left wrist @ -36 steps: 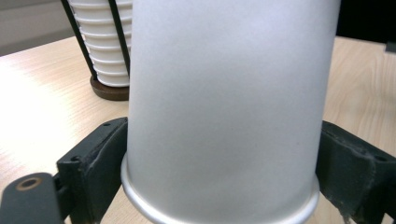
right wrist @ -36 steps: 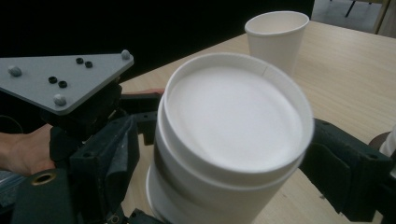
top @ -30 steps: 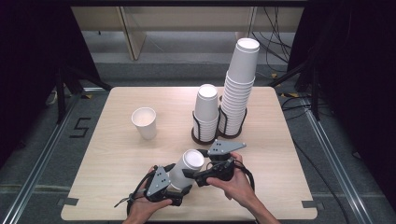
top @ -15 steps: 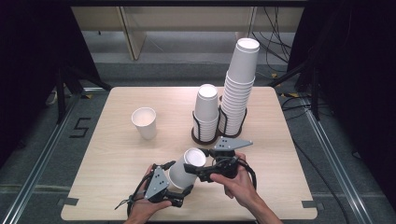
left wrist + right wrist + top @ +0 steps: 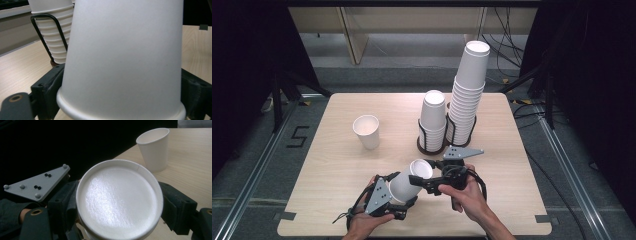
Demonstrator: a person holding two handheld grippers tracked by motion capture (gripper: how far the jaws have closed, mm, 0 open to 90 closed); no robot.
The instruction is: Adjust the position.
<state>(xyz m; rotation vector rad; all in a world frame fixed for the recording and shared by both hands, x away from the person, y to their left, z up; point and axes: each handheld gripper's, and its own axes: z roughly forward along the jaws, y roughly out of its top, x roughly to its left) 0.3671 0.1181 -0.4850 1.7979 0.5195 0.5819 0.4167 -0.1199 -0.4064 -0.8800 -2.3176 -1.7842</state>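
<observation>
A: Where is the paper cup (image 5: 408,181) at this moment?

B: It is above the near part of the counter (image 5: 332,165), lying on its side between the two claws. Its flat bottom points away from the person, toward the two cup racks.

A: And the left claw (image 5: 399,186) — how does it stand?

B: It has just been closing, and the cup is between its jaws. In the left gripper view the white wall of the cup (image 5: 125,57) sits between the two black jaws, with the rolled rim at the low edge of the picture. The jaws stand against the wall on both sides, so I say it holds the cup.

A: The right claw (image 5: 418,176)?

B: It comes from the right side and stands around the bottom end of the same cup. In the right gripper view the round bottom of the cup (image 5: 119,200) is between its jaws, which lie close to both edges. Whether they press on it, I cannot tell.

A: What else is on the counter?

B: One single cup (image 5: 367,131) stands upright with its mouth up, at the left, well apart from the hands. Behind the hands there is a short stack of cups (image 5: 433,117) in a wire rack, and just beside it a tall stack (image 5: 468,92) — both upside down.
</observation>
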